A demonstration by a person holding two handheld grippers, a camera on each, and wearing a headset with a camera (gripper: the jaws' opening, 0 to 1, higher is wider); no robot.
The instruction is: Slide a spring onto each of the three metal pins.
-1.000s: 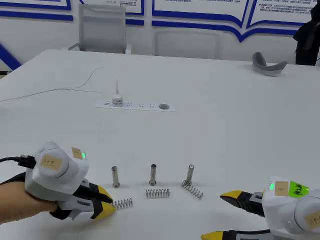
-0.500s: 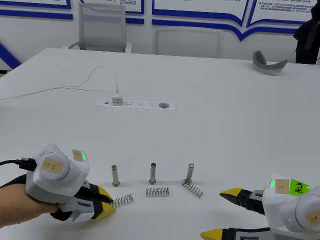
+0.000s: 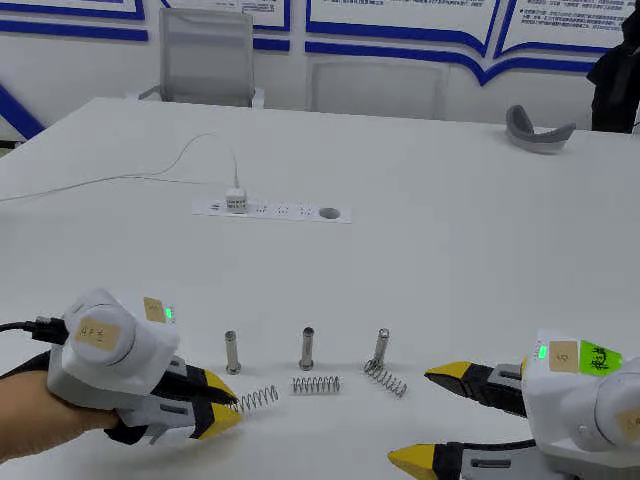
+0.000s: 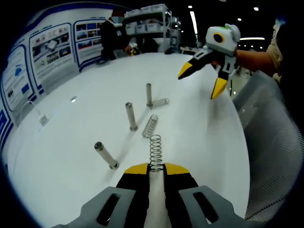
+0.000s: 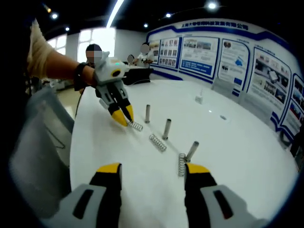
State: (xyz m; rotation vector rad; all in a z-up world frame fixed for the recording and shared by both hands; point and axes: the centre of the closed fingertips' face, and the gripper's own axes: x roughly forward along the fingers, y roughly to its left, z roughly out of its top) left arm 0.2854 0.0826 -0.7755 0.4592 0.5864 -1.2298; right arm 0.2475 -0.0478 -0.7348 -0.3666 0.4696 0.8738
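Spring of coiled wire — pinched in left hand-held gripper

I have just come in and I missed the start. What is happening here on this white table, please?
A person works with two handheld grippers. The left gripper is shut on one end of the left spring. The right gripper is open, close to the right spring. The middle spring lies on the table. The left pin, middle pin and right pin stand upright, with no spring on them yet.
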